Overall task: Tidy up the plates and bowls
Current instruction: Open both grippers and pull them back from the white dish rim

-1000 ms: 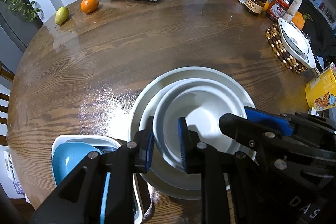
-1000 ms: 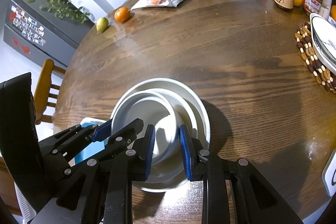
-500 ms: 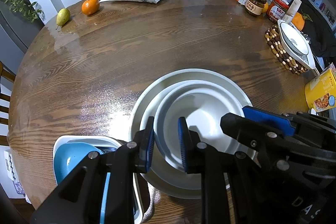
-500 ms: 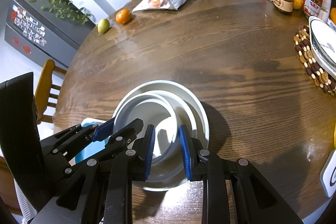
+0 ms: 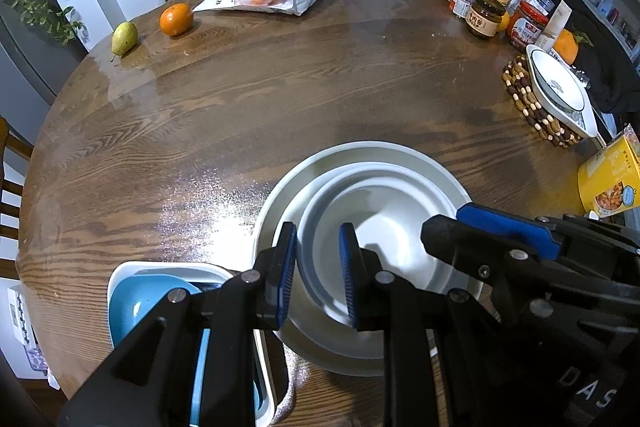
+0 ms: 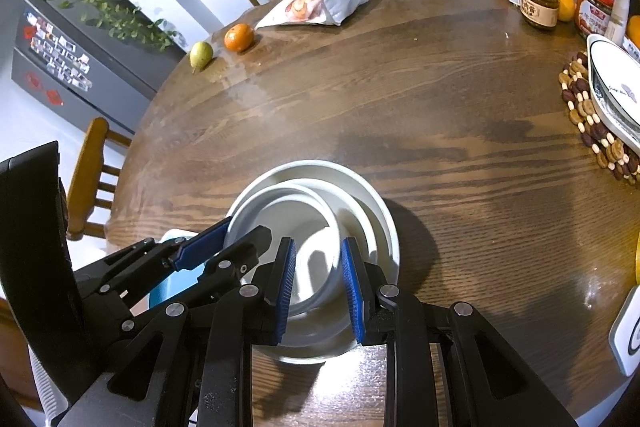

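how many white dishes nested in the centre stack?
3 visible: large outer plate on the table, a middle dish inside it, and the top bowl held at its rim by both grippers. More could be hidden underneath.

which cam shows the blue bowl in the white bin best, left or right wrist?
Left wrist. The blue bowl shows its rim and part of its inside, sitting in the white bin beside the stacked white dishes, though the left gripper covers its right side. The right wrist view shows only a blue sliver behind gripper links.

Round wooden table [image 5: 248,115]: stacked white plates [image 5: 360,163], pear [image 5: 124,37], orange [image 5: 176,19].
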A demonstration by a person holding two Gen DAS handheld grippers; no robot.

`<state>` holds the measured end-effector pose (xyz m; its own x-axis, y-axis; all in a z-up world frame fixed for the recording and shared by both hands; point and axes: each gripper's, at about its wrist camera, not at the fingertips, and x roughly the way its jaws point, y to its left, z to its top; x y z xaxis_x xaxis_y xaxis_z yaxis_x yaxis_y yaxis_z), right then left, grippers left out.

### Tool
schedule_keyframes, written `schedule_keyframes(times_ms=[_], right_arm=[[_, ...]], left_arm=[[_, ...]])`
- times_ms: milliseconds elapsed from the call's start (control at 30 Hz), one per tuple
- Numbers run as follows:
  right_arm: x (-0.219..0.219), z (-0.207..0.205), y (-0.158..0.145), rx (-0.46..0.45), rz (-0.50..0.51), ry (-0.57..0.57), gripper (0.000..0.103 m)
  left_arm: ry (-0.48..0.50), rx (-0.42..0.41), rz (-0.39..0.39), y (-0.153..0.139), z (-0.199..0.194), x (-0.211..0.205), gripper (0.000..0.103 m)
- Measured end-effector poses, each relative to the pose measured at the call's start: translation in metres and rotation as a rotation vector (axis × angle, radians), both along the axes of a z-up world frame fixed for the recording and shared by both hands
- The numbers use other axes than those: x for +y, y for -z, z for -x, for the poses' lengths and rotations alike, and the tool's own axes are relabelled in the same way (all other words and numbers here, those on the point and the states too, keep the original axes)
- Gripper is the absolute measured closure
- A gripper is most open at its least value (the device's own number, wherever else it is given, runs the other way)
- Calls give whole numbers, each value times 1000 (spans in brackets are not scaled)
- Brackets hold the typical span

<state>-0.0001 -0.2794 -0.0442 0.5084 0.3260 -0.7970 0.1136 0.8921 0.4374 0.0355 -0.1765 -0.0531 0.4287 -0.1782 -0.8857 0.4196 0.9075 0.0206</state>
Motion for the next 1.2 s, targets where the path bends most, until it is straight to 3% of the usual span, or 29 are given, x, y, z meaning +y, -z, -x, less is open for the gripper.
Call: schedule_keyframes(times_ms=[100,167,800,933,1200], right_arm=[[-1,1,-2,-5,-1,2,77],[-1,1,-2,-7,0,7,77],[-6,9,-13,-39,7,30,77],[-9,10,-15,-38,13,38,69],[-10,12,-16,-43,10,39,66]], left_arm=[[-2,-3,1,-1,0,1,82],[-9,-4,2,-1,-1,1,75],[-28,-36,21,-13,1,6,67],[-33,-43,24,-15,2,8,65],[-45,-51,27,-17,3,13,59]])
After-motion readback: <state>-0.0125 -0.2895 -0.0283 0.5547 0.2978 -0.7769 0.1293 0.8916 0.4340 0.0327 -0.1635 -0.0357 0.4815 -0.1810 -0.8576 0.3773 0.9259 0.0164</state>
